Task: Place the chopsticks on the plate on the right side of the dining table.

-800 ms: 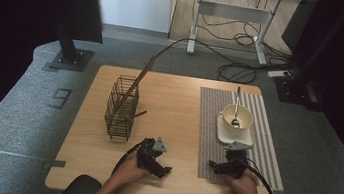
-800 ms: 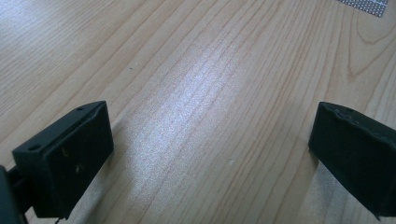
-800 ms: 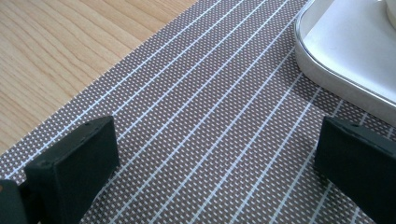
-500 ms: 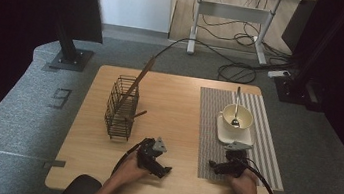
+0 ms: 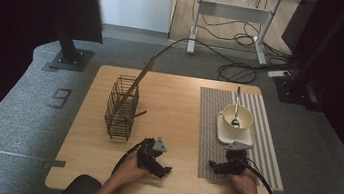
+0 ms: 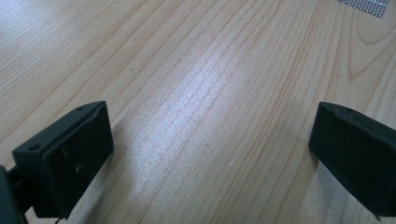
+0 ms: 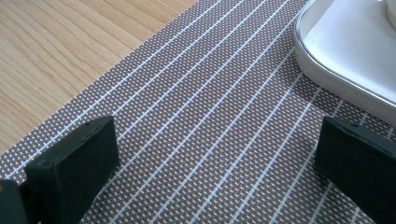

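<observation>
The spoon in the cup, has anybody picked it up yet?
Not yet. The spoon lies in the cup on its white tray. Both tools are open and hold nothing: the right tool rests on the striped mat, the left tool on the bare table. All the work looks left.

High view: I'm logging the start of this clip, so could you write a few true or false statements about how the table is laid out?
1. A spoon stands in the cup. True.
2. The cup sits on the bare wood of the table. False: it is on a white tray on the striped placemat.
3. The wire basket holds wooden utensils. True.
4. The left gripper is shut on the spoon. False: its jaws are open over bare wood.
5. The right gripper rests over the placemat, jaws open. True.
</observation>
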A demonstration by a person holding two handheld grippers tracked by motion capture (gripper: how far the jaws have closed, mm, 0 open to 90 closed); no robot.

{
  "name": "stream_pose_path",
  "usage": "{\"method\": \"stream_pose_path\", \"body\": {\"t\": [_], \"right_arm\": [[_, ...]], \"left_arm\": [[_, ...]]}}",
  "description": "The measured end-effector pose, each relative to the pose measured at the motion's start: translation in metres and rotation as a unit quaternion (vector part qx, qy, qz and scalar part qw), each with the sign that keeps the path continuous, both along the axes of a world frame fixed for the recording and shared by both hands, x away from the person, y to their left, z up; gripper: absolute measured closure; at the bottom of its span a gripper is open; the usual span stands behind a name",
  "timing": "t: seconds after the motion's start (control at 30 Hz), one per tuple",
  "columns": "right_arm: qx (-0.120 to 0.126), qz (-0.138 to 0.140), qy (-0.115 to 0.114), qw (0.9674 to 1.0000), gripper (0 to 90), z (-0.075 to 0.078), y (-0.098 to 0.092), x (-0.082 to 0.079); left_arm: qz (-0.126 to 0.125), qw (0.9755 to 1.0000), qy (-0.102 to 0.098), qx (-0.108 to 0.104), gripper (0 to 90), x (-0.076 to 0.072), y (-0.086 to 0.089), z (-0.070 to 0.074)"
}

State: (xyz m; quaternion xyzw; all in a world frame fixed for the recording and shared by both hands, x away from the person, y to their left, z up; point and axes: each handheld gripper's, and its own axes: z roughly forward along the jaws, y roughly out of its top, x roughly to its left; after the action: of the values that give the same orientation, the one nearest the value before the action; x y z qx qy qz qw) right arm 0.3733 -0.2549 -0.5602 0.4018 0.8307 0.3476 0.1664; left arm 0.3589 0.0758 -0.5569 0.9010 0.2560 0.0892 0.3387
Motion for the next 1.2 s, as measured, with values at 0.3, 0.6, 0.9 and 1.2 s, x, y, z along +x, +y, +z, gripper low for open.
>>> {"method": "stream_pose_path", "body": {"t": [0.3, 0.6, 0.9, 1.2], "right_arm": [[0.003, 0.022, 0.006, 0.9997, 0.0, 0.008, 0.001, -0.003], [0.021, 0.050, -0.003, 0.9985, 0.0, 0.031, 0.008, -0.007], [0.049, 0.083, -0.010, 0.9953, 0.2, 0.058, 0.021, -0.006], [0.053, 0.104, -0.007, 0.9931, 2.4, 0.082, 0.039, -0.002]], "left_arm": [[0.000, 1.0000, 0.000, 0.000, 0.0, 0.000, 0.000, 0.000], [0.000, 1.0000, 0.000, 0.000, 0.0, 0.000, 0.000, 0.000], [0.001, 1.0000, -0.001, -0.002, 0.0, 0.000, 0.000, 0.000], [0.001, 1.0000, 0.000, -0.002, 0.0, 0.000, 0.000, 0.000]]}}
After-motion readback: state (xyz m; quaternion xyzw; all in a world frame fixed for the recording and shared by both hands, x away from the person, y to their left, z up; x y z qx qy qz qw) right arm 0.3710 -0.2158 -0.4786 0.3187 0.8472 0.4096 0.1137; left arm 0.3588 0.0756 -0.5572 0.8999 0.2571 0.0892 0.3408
